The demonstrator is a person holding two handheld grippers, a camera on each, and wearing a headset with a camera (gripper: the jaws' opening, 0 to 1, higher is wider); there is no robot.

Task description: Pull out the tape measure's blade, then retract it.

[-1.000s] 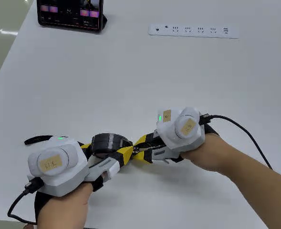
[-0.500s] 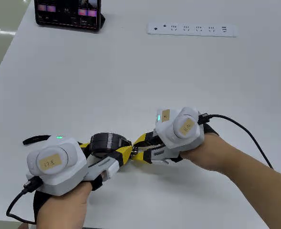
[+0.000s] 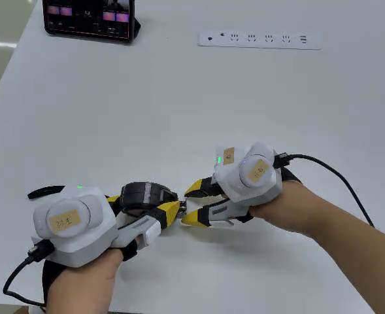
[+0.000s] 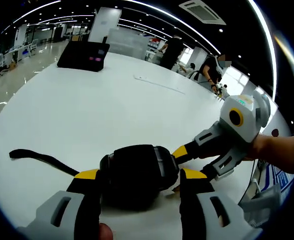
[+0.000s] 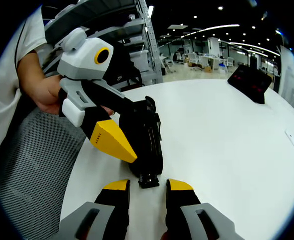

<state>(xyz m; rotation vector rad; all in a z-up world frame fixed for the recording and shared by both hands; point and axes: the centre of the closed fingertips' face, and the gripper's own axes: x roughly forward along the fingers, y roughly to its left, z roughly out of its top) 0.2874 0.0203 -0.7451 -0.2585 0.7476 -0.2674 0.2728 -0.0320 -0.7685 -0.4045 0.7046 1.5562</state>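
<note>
The black tape measure point(image 3: 145, 193) is being gripped by the left gripper point(image 4: 140, 175), whose two yellow-tipped jaws are being pressed against opposite sides of the case, so that the gripper is clamped on it. The case is being kept low over the white counter point(image 3: 179, 104); whether it is resting on the surface cannot be told. A black strap point(image 4: 37, 156) is lying on the counter, trailing away from the side of the tape measure that faces away from the right gripper.

The right gripper point(image 5: 148, 186) is being held directly in front of the tape measure, pointed at its mouth. Its jaws are being kept apart, one on either side of the small dark end hook point(image 5: 148, 179) of the blade, and no contact with the hook is being made. The blade is sitting almost wholly inside the case, with just the hook sticking out.

Each gripper is being carried by one of the person's hands, the right hand point(image 3: 290, 208) to the right of the tape measure and the left hand point(image 3: 81, 281) nearer the person than it. A dark tablet point(image 3: 89, 16) and a white power strip point(image 3: 259, 40) are lying well beyond the tape measure, at the far side of the counter
</note>
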